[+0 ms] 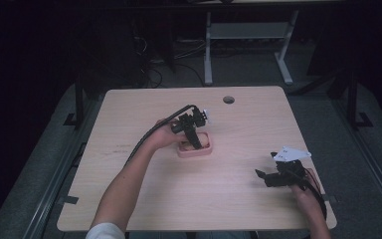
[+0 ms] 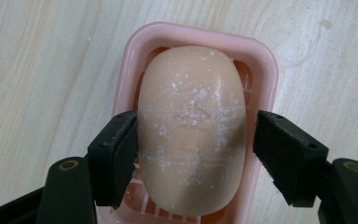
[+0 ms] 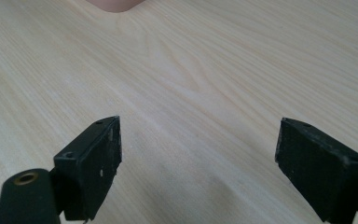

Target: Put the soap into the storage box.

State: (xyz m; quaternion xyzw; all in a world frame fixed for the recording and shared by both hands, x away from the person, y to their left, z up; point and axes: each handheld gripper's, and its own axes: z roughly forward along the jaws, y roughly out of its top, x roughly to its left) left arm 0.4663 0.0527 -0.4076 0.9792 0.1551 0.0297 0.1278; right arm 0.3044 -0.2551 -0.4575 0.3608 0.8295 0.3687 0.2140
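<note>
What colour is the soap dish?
Pale pink plastic soap dish, clearest in the left gripper view.

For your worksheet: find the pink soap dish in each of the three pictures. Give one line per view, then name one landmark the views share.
High view: the pink soap dish sits mid-table, under the left gripper.
Left gripper view: dish rim at centre, the soap lying in it between the open jaws.
Right gripper view: a pink corner at the top edge, probably the dish.
Shared landmark: the light wood table.
</note>
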